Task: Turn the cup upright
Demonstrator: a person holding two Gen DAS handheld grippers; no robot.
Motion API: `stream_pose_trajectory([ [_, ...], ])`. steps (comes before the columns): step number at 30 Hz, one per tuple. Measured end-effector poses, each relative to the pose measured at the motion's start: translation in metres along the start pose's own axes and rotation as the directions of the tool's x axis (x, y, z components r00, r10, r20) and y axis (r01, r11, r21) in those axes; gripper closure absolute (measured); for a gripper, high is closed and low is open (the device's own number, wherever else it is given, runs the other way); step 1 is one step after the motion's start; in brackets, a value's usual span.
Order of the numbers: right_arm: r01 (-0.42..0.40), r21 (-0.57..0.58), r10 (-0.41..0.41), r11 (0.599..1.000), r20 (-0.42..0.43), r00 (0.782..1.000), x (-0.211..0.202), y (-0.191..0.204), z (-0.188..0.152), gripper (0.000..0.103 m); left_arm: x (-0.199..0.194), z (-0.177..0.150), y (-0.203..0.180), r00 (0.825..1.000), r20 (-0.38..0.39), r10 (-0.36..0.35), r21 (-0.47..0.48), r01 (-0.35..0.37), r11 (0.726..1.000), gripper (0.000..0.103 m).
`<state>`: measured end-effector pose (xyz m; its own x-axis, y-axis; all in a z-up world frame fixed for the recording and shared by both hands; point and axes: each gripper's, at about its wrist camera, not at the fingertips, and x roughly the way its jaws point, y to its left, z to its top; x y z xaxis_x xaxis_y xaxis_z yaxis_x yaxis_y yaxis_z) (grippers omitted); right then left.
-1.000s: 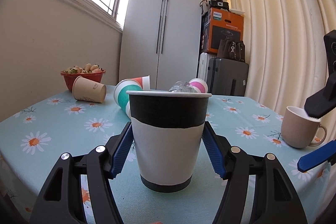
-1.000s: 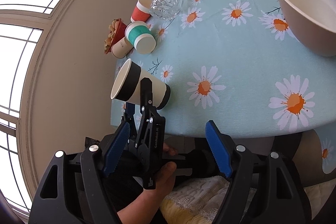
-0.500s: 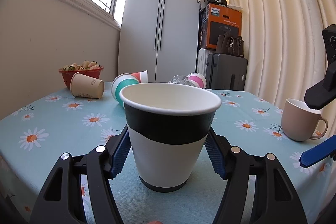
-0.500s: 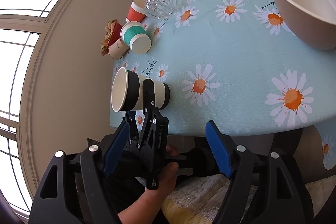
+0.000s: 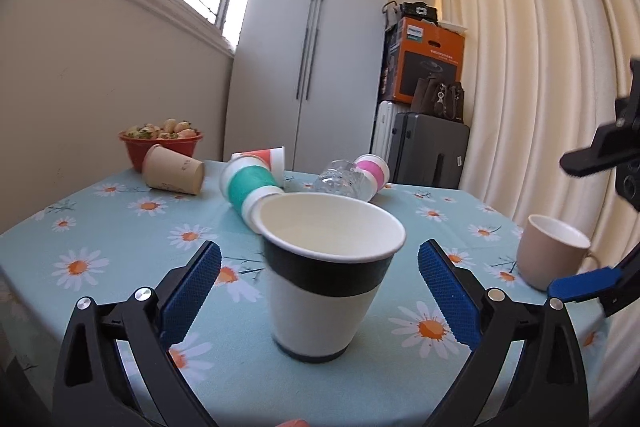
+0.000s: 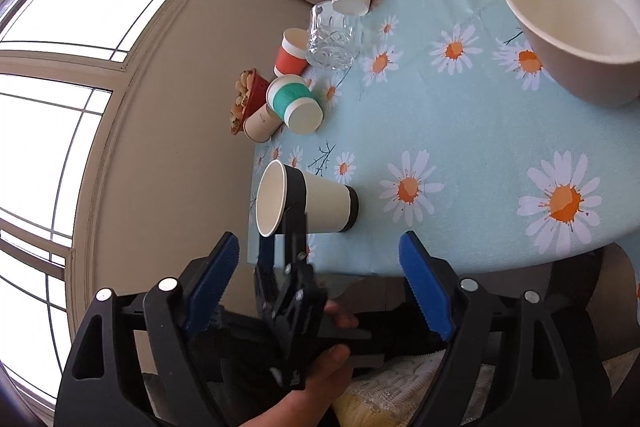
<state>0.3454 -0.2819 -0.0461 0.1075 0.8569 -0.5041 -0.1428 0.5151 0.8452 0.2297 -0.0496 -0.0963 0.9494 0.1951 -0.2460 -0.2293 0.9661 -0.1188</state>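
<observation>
The black-and-white paper cup point(image 5: 326, 279) is standing upright, mouth up, on the bench covered with a light-blue daisy-print cloth point(image 5: 120, 227), near the bench's near edge. The left tongs point(image 5: 320, 291) are standing spread wide, with one blue ribbed pad point(image 5: 192, 287) on each side of the cup and a clear gap between each pad and the cup wall; nothing is being gripped. In the right wrist view the same cup point(image 6: 310, 203) is appearing just beyond the left tongs point(image 6: 280, 239), which a bare hand point(image 6: 316, 379) is holding.

The right tongs point(image 6: 320, 291) are also standing spread wide and are gripping nothing; they are hovering off the near edge of the bench, well apart from the cup.

Far from the cup, several items are lying on their sides: a teal-banded paper cup point(image 5: 250, 187), an orange-banded paper cup point(image 5: 268, 157), a plain beige paper cup point(image 5: 172, 169), a pink-banded paper cup point(image 5: 372, 171) and a clear cut-glass tumbler point(image 5: 340, 183). A red bowl of food point(image 5: 160, 143) is sitting at the far left. A beige ceramic mug point(image 5: 550, 255) is standing upright at the right of the bench
</observation>
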Motion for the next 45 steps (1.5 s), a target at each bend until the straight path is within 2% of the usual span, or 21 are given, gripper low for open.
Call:
stream_pose_trajectory([
  [6,0.058,-0.09,-0.043,0.994,0.161,0.986,-0.018,0.014,-0.008,0.009,-0.041,0.027,0.009,0.999,0.001,-0.036,-0.023,0.036,0.999,0.007],
  [10,0.101,-0.156,-0.064,0.983,0.229,0.971,-0.023,0.024,-0.021,0.005,-0.069,0.043,0.023,0.997,0.007,-0.073,-0.053,0.073,0.996,0.007],
  [18,0.09,-0.208,-0.044,0.974,0.218,0.975,-0.02,0.031,-0.055,0.005,-0.098,0.061,0.05,0.989,-0.072,-0.125,-0.012,0.125,0.992,0.007],
  [24,0.146,-0.29,-0.062,0.946,0.279,0.958,-0.031,0.042,-0.088,0.005,-0.125,0.074,0.071,0.978,-0.103,-0.179,-0.002,0.179,0.984,0.007],
  [26,0.189,-0.333,-0.08,0.924,0.314,0.946,-0.035,0.05,-0.102,0.005,-0.136,0.077,0.075,0.981,-0.093,-0.17,0.032,0.173,0.984,0.007],
  [29,0.309,-0.414,-0.135,0.856,0.399,0.907,-0.037,0.066,-0.126,0.005,-0.151,0.078,0.081,0.982,-0.095,-0.165,0.053,0.171,0.984,0.007],
  [33,0.455,-0.503,-0.187,0.735,0.494,0.849,-0.035,0.086,-0.164,0.005,-0.17,0.078,0.087,0.981,-0.103,-0.163,0.062,0.17,0.984,0.007],
  [34,0.491,-0.514,-0.201,0.703,0.519,0.831,-0.034,0.089,-0.172,0.005,-0.174,0.077,0.088,0.981,-0.107,-0.161,0.068,0.169,0.983,0.007],
  [36,0.587,-0.526,-0.237,0.615,0.587,0.774,-0.033,0.097,-0.192,0.005,-0.176,0.075,0.09,0.978,-0.136,-0.161,0.06,0.17,0.984,0.007],
  [38,0.639,-0.521,-0.245,0.566,0.633,0.734,-0.034,0.1,-0.204,0.005,-0.176,0.071,0.09,0.97,-0.178,-0.164,0.058,0.177,0.983,0.007],
  [40,0.667,-0.512,-0.257,0.541,0.655,0.711,-0.036,0.1,-0.212,0.005,-0.184,0.067,0.092,0.97,-0.177,-0.167,0.05,0.178,0.983,0.007],
  [43,0.689,-0.491,-0.256,0.534,0.683,0.685,-0.044,0.097,-0.221,0.005,-0.199,0.063,0.093,0.975,-0.157,-0.157,0.071,0.169,0.983,0.007],
  [45,0.699,-0.479,-0.259,0.53,0.694,0.672,-0.049,0.095,-0.227,0.005,-0.206,0.061,0.094,0.973,-0.161,-0.167,0.063,0.179,0.982,0.007],
])
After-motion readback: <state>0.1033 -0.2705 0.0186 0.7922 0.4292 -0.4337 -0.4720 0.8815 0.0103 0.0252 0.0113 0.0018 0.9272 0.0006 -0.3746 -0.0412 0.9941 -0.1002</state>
